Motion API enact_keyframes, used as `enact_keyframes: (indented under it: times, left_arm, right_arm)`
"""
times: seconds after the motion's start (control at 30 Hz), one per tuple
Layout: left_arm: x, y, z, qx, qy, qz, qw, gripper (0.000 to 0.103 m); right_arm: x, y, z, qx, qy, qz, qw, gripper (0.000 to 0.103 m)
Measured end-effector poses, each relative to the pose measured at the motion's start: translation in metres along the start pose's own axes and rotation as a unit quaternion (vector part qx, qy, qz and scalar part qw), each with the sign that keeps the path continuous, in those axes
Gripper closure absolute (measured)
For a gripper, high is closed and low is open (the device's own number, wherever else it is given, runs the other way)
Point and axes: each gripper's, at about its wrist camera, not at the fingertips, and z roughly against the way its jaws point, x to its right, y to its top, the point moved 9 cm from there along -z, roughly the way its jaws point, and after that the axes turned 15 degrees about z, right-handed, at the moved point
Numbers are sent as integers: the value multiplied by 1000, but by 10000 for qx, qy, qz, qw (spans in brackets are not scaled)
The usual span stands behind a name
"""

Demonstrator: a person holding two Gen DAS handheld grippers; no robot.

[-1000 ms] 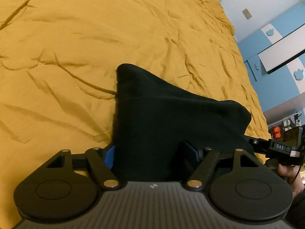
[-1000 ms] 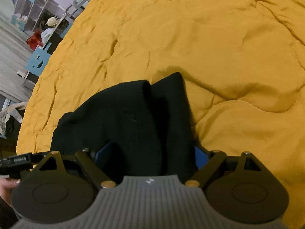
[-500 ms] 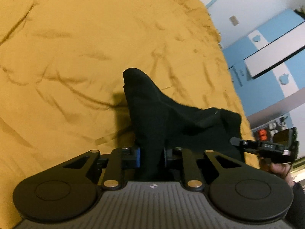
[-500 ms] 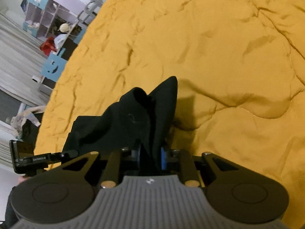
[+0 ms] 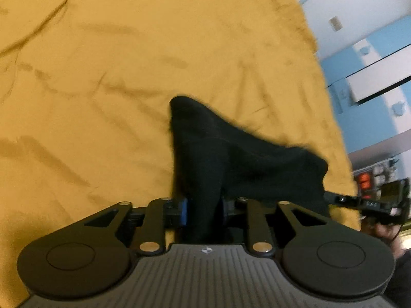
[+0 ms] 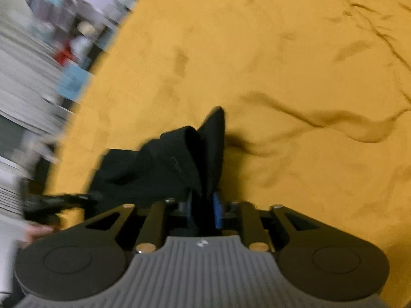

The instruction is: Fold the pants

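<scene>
**Carrying the pinched edge over**

We have the black pants (image 5: 246, 164) lying near the bed's side edge on the yellow bedspread (image 5: 128, 64); the left gripper (image 5: 204, 211) and right gripper (image 6: 203, 209) are each clenched on a bunched fold, jaws having just eased wider, cloth between them; we should lift evenly, keep the span taut, and lay it square.

A home bedroom: rumpled mustard bedspread (image 5: 128, 51), blue-and-white cupboards (image 5: 372, 82), cluttered shelves (image 6: 64, 25).
</scene>
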Motion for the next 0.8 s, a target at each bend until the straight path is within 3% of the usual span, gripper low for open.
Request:
enact_keyframes:
  times: [0.03,0.07,0.2,0.33,0.47,0.57,0.6,0.63,0.67,0.7,0.8]
  left_arm:
    - [-3,0,-1,57,-46,37,10000,67]
    - [-4,0,-1,91,-126,100,9998,66]
    - [-5,-2,8,104,-195,135,9997,62]
    - [-4,-5,14,160,-159,100,9997,60]
    - [-4,-21,23,149,-251,101,9995,57]
    - [-5,-38,26,112,-261,60,9996,55]
    - [-6,-41,27,116,-254,57,9996,54]
    - [-7,-44,27,131,-230,30,9996,54]
    - [-8,-46,28,153,-193,-2,9997,54]
    - [-8,-46,28,172,-165,-23,9997,54]
    - [-8,-45,32,181,-189,12,9997,54]
  right_arm:
    - [4,-2,-3,-66,-158,92,9998,58]
    - [5,-2,-1,-13,-179,87,9998,58]
    - [5,-1,12,142,195,-268,9994,46]
    - [-18,4,40,623,18,182,9979,45]
    - [-56,-15,45,427,-167,806,9957,46]
    - [-69,-34,43,280,-256,839,9958,46]
    - [-71,-42,40,188,-251,851,9959,54]
    - [-71,-51,38,82,-317,965,9948,75]
    - [-72,-54,33,19,-507,1144,9921,82]
    - [-72,-56,35,12,-656,1282,9896,100]
    - [-70,-47,60,416,-366,1175,9915,103]
